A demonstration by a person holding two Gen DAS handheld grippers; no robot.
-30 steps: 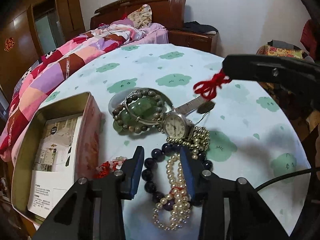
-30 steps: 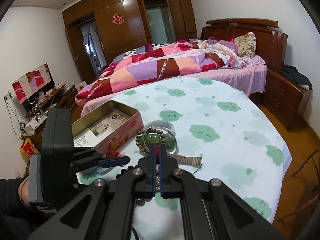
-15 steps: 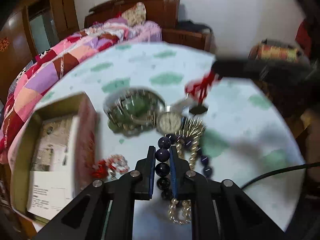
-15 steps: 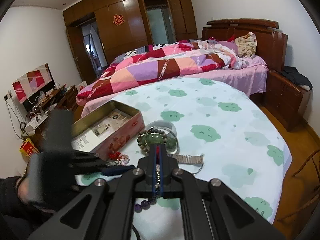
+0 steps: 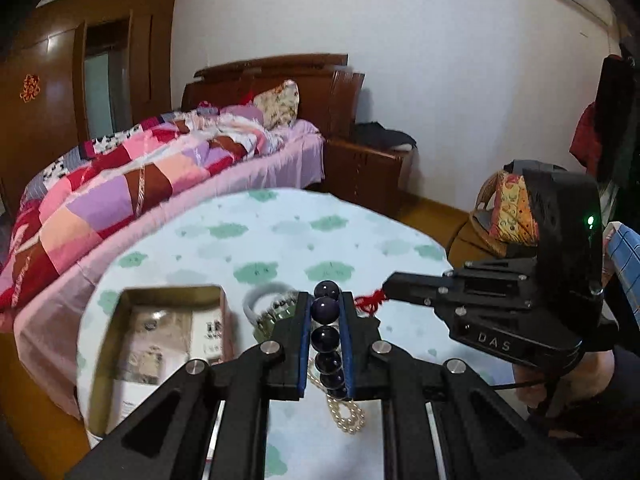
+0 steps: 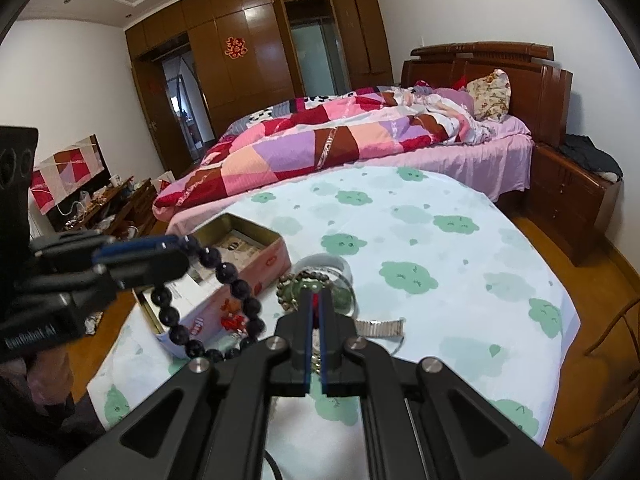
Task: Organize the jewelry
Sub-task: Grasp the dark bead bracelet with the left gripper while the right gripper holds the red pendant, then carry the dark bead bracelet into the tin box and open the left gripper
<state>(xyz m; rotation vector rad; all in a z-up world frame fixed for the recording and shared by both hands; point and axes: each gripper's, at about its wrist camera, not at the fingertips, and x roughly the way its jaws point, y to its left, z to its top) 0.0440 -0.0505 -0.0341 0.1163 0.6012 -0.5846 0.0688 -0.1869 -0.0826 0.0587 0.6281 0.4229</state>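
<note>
Left gripper is lifting the dark bead bracelet off the table

Left wrist view: the left gripper (image 5: pixel 325 312), open a second ago and having just been closing, is now clamping the dark bead bracelet (image 5: pixel 325 338), raised above the pearl necklace (image 5: pixel 347 416). Right wrist view: the right gripper (image 6: pixel 316 312) is staying shut on the red cord (image 6: pixel 315 304); the bracelet is hanging over the tin box (image 6: pixel 256 258).

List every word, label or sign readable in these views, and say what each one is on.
"DAS": on the body of the right claw, seen from the left wrist view.
"GenRobot.AI", blurred, first letters uncertain: on the body of the left claw, seen from the right wrist view.
Red double-happiness paper sign: on the wardrobe door.
Printed papers in the tin box: too small and blurred to read.
Red print on the tin's pink side: unreadable.
</note>
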